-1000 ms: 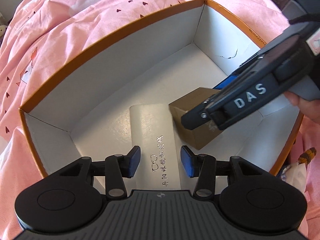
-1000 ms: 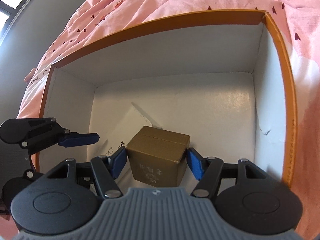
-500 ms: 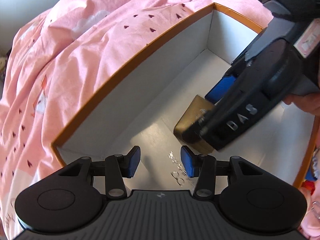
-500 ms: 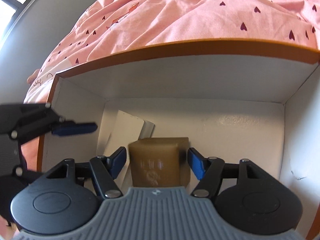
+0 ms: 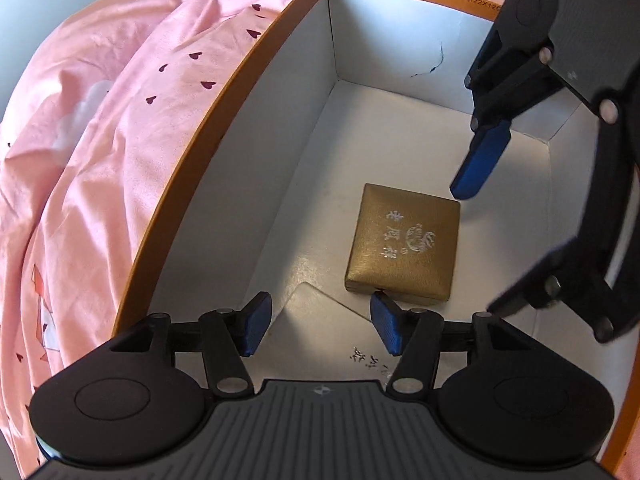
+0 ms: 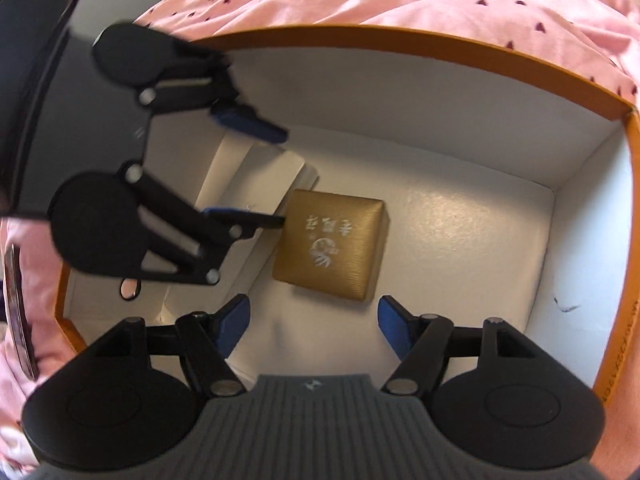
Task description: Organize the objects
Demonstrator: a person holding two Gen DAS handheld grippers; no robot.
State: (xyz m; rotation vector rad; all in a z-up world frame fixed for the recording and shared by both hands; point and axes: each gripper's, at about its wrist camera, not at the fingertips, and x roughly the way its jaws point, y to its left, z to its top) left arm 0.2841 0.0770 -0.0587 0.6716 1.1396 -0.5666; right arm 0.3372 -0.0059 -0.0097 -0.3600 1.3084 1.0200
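Square gold, fabric-textured jewellery box with silver characters on its lid (image 6: 331,243), flat on the floor of the orange-rimmed white cardboard carton (image 5: 224,120), lid up. A second ago pinched between the fingers of the right gripper (image 6: 313,325); now released and lying free, ahead of those fingers, nearer the left one than the right and touching neither. Right fingers spread wide, holding nothing, drawn back and raised above the carton floor compared with half a second ago. Meaning for the task, as a judgement: placement of this item looks complete, and the right gripper seems free to fetch another.

Beside the gold box, partly under its near-left edge as seen from the right wrist, a flat white card sleeve with small printed characters (image 6: 256,184). Above that sleeve, the left gripper (image 5: 316,326), fingers also parted and empty, one fingertip just beside the gold box's edge; whether touching cannot be told. Around the carton, a rumpled pink bedsheet with small dark hearts (image 5: 120,128), the bed carrying everything.
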